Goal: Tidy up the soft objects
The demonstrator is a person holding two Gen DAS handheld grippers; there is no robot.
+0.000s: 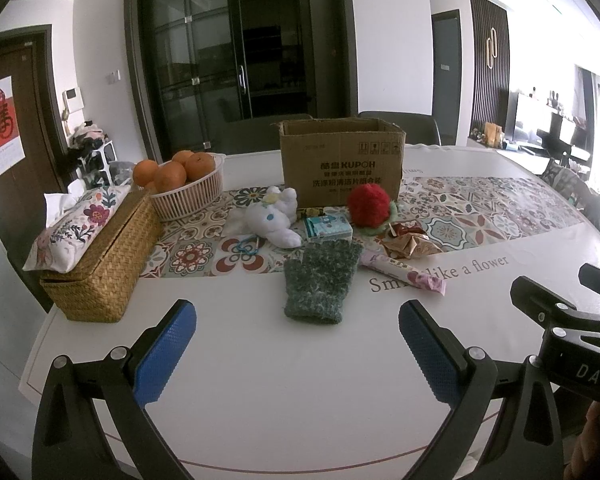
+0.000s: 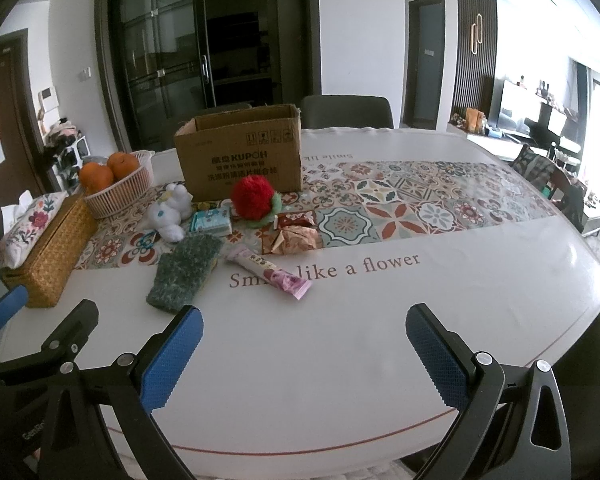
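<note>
A green knitted glove [image 1: 320, 278] [image 2: 184, 266] lies flat on the white table. Behind it are a white plush toy [image 1: 274, 216] [image 2: 170, 212] and a red pompom on a green base [image 1: 369, 205] [image 2: 254, 198]. An open cardboard box [image 1: 342, 160] [image 2: 240, 152] stands behind them. My left gripper [image 1: 298, 320] is open and empty, just short of the glove. My right gripper [image 2: 304, 324] is open and empty, right of the glove, over bare table. The right gripper's body shows at the right edge of the left wrist view [image 1: 560, 320].
A woven basket [image 1: 100, 268] with a floral tissue pouch [image 1: 76, 228] sits at the left. A white basket of oranges [image 1: 188, 184] is behind it. A tissue packet [image 1: 328, 228], a pink wrapper [image 1: 404, 274], brown snack wrappers [image 1: 410, 242] and blue clips [image 1: 246, 246] lie among the soft things.
</note>
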